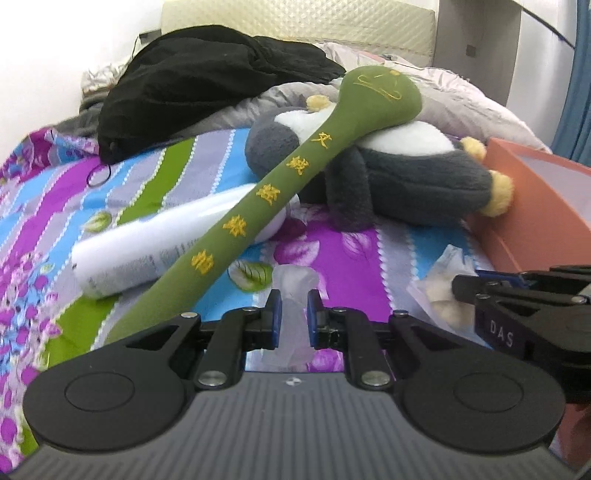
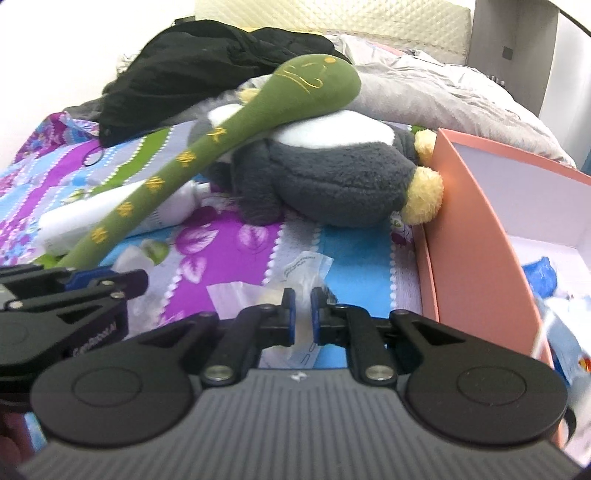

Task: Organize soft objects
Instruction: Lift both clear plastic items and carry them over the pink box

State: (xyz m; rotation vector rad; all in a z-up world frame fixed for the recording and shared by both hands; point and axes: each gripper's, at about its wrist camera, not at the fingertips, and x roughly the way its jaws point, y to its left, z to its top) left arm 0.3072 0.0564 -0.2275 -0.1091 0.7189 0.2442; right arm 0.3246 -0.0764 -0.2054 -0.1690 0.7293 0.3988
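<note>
With both the left gripper and right gripper clamped on the clear bag above the bedsheet, I judged keeping them level toward the box best.

We read "DAS" in pale letters on the black body of the right claw. Yellow embroidered characters run along the green plush stick; these remain illegible to us.

A floral striped sheet covers the bed, a cream quilted headboard behind; a white bottle lies on it.
</note>
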